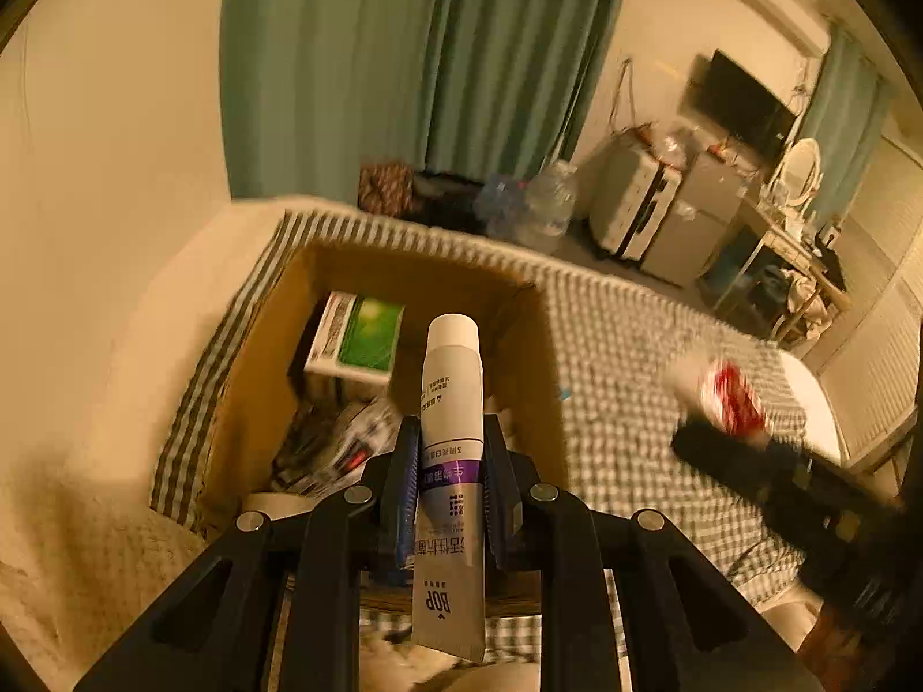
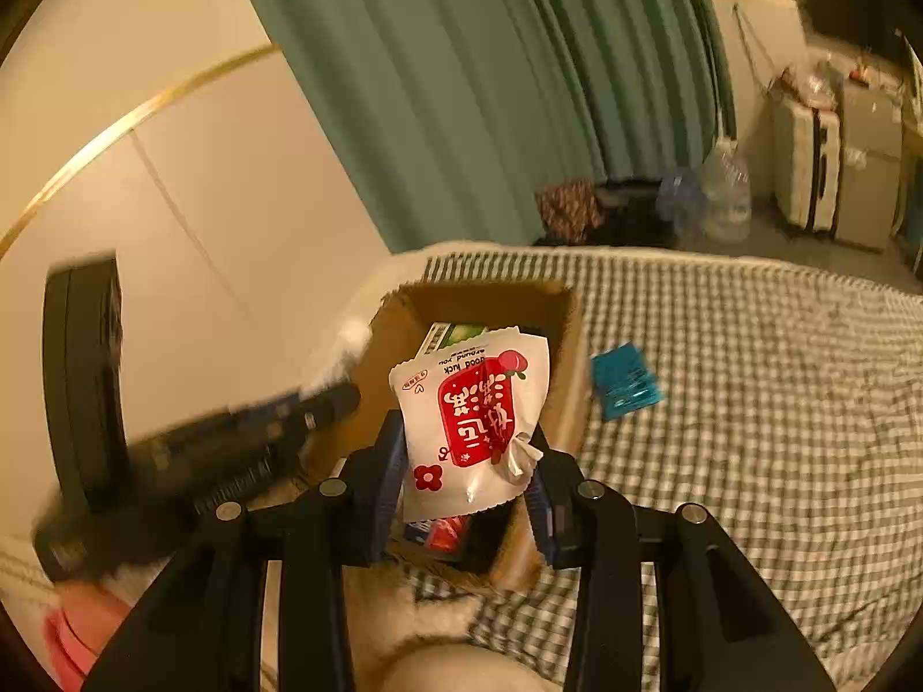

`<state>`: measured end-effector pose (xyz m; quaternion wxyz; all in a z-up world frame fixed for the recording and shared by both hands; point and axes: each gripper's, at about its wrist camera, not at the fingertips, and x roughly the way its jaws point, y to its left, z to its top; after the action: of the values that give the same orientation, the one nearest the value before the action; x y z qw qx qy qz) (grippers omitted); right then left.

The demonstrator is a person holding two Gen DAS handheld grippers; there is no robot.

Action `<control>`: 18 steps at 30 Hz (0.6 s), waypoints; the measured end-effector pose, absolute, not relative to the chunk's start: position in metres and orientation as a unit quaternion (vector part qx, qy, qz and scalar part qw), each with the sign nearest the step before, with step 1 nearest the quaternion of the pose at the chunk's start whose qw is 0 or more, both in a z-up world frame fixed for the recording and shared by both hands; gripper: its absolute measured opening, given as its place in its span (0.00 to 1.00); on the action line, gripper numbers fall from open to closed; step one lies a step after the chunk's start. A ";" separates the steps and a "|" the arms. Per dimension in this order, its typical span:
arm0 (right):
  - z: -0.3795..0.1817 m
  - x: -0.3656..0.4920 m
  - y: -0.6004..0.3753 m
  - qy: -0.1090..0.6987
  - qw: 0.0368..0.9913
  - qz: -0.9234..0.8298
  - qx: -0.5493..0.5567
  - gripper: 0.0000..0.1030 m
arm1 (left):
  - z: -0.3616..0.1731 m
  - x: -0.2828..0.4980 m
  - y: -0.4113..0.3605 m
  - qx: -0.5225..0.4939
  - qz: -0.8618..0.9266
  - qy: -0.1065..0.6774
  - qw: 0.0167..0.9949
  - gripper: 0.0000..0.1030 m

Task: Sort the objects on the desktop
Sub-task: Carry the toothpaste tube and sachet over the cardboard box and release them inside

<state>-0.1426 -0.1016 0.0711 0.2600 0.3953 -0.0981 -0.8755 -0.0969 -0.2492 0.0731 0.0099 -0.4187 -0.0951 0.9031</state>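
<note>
My left gripper (image 1: 451, 444) is shut on a grey and white toothpaste tube (image 1: 453, 403), cap pointing forward, held above the open cardboard box (image 1: 519, 346) on the bed. My right gripper (image 2: 467, 455) is shut on a white and red snack packet (image 2: 473, 415), held above the same box (image 2: 568, 380). The box holds a green and white carton (image 1: 357, 340) and several crumpled packets (image 1: 340, 450). The right gripper with its packet shows blurred at the right of the left wrist view (image 1: 750, 444). The left gripper shows blurred at the left of the right wrist view (image 2: 231, 444).
A blue sachet (image 2: 626, 380) lies on the checked bedspread (image 2: 750, 403) just right of the box. A cream blanket (image 1: 75, 519) lies to the box's left. Green curtains, water bottles, a suitcase and a dressing table stand beyond the bed.
</note>
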 end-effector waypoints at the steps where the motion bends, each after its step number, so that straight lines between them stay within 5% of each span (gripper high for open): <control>1: 0.069 -0.151 -0.106 -0.104 0.263 -0.872 0.401 0.37 | 0.064 -0.100 -0.255 -0.426 0.900 -0.096 0.006 0.18; 4: 0.062 -0.173 -0.120 -0.137 0.268 -0.861 0.411 0.45 | 0.047 -0.103 -0.264 -0.433 0.898 -0.080 -0.011 0.22; 5: 0.058 -0.183 -0.124 -0.144 0.274 -0.855 0.416 0.64 | 0.044 -0.103 -0.268 -0.431 0.899 -0.079 -0.020 0.31; 6: 0.058 -0.190 -0.127 -0.148 0.267 -0.855 0.419 0.79 | 0.042 -0.102 -0.271 -0.427 0.900 -0.083 -0.029 0.54; 8: 0.061 -0.195 -0.124 -0.149 0.245 -0.865 0.412 0.82 | 0.040 -0.099 -0.280 -0.413 0.903 -0.101 -0.058 0.89; 18: 0.067 -0.166 -0.053 -0.155 0.185 -0.902 0.358 0.87 | 0.036 -0.090 -0.256 -0.413 0.903 -0.107 -0.044 0.93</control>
<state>-0.1659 -0.0530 0.0670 0.1854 0.3575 -0.1553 -0.9021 -0.0895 -0.2561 0.0361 -0.0439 -0.4129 -0.1067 0.9035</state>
